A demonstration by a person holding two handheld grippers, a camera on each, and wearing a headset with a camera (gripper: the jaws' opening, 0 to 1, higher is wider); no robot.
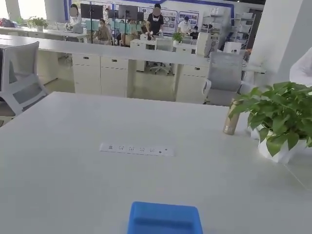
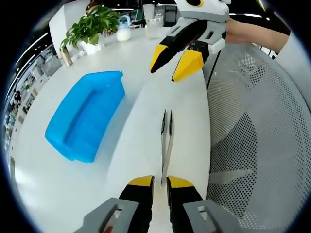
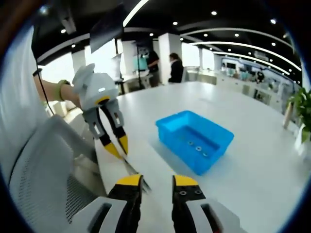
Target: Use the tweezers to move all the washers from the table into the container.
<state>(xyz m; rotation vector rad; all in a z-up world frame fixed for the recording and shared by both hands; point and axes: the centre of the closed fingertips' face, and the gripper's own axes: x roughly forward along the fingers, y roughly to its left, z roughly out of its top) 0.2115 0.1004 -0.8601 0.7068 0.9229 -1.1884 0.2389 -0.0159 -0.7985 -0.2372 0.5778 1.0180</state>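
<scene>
Right at the near edge of the white counter the tweezers lie flat, their two arms spread slightly at the far end and meeting at the end nearest the left gripper. That gripper's yellow-tipped jaws stand a narrow gap apart, and the joined end of the tweezers runs into the gap. Whether the pads actually press on it I cannot tell. The right gripper hangs above the counter just beyond the tweezers' far tips, apart from them, with its jaws parted a moderate way and only air between them. The blue container, an open rectangular tub, sits on the counter near the tweezers, to their left in the left gripper view and not touching them. Several small washers lie on its floor in a loose row. A white perforated chair back stands just off the counter's edge beside both grippers. Farther back on the counter are a flush power strip, a metal bottle standing upright, and a leafy plant in a white pot just beside the bottle.
</scene>
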